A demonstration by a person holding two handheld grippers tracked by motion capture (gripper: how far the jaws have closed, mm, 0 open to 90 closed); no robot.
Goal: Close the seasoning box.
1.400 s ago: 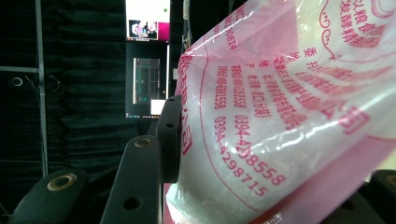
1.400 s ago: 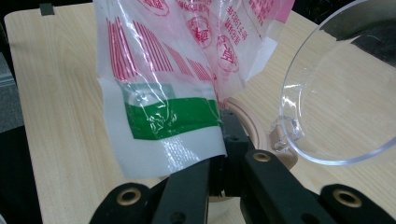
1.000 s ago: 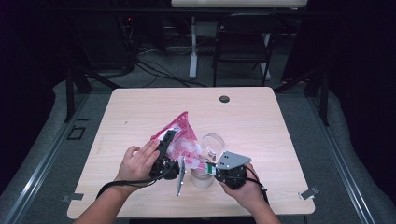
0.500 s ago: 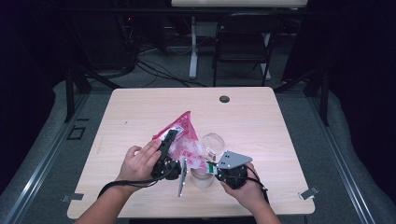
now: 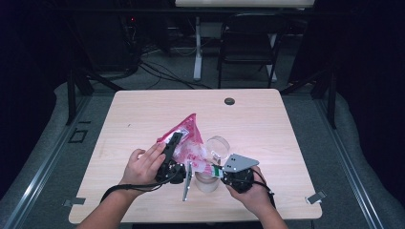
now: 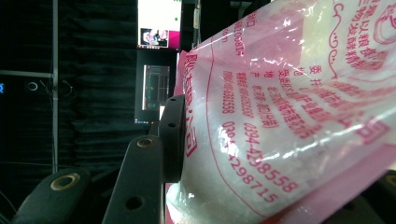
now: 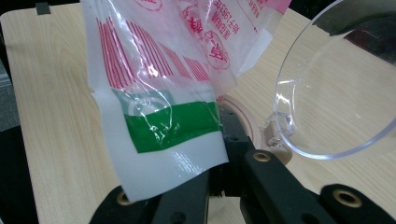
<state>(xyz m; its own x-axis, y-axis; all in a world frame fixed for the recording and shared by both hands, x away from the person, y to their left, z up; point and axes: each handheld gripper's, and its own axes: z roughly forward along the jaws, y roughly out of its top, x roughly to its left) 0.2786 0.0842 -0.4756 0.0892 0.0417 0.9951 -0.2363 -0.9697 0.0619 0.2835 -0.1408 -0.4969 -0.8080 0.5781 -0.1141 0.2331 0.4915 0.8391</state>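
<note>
- Your left gripper (image 5: pixel 174 148) has its jaws clamped on the pink-printed clear plastic bag (image 5: pixel 187 138), lifted above the pale wooden table (image 5: pixel 267 124).
- Your right gripper (image 5: pixel 217 171) pinches the bag's lower edge, beside the clear plastic jar (image 5: pixel 217 147).

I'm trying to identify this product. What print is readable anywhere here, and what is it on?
"0394-4298558": red print on the pink bag, left gripper view.
"4298715": just below it, same bag.
Red Chinese characters and other digits there: too skewed or blurred to read.
Red stamps above the green band, right gripper view: too crumpled to read.
</note>
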